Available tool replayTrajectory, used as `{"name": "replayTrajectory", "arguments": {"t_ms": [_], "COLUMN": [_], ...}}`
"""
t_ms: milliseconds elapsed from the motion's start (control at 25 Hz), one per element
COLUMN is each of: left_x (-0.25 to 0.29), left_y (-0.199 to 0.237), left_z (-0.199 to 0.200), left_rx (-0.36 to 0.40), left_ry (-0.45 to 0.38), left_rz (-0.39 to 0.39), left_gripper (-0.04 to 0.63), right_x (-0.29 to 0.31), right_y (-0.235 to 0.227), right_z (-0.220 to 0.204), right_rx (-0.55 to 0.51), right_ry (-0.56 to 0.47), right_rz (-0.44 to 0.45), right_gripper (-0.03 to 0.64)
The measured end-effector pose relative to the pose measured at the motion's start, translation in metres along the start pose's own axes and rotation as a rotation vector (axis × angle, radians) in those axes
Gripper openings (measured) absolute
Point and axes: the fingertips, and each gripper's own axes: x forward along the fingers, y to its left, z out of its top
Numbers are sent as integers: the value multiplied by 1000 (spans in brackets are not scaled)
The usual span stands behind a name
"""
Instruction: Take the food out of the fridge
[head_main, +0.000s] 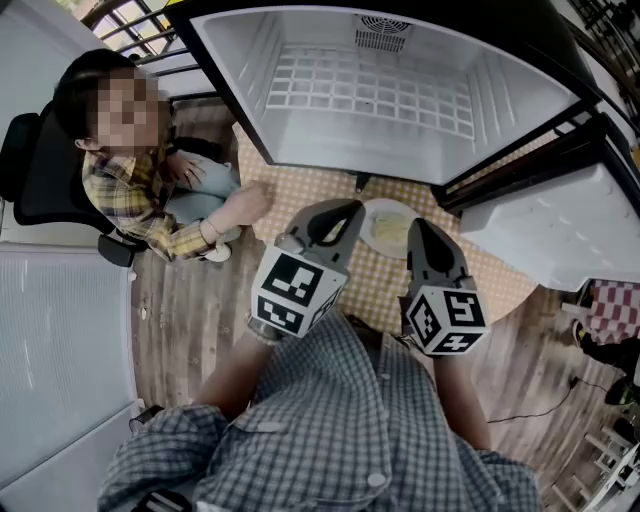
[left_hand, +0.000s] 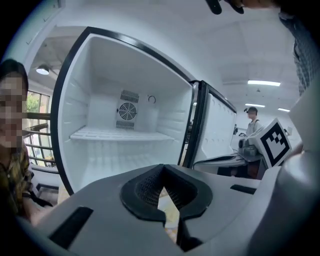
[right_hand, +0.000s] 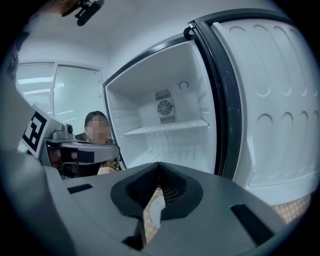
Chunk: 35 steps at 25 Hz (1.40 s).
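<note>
Wood floor (head_main: 180, 330) lay around a checkered table (head_main: 500, 285). A black chair (head_main: 35, 170) stood at ten o'clock, a barred window (head_main: 125, 20) at eleven. Strip lights (left_hand: 263, 83) glowed on the white ceiling (left_hand: 240, 55).

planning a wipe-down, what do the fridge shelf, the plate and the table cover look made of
fridge shelf: white slotted grid, probably plastic or coated wire; the look leaves it open.
plate: smooth pale rim, likely ceramic or plastic.
table cover: fine checked print lying flat, either cloth or vinyl; cannot tell which.
</note>
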Motion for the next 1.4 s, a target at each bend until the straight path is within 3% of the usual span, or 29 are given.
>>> {"name": "replayTrajectory", "arguments": {"t_ms": [480,1400], "left_x": [-5,2], "left_y": [-8,-11], "left_z": [13,3], "left_rx": [29,7], "left_ry": [-37,-3], "left_rz": [-26,-58], "left_gripper": [6,6], "right_x": [-1,6], "right_y": [2,3], "right_z": [18,9], "right_rx": [5,9], "right_ry": [-31,7], "right_rz": [15,36], "right_gripper": [9,9]}}
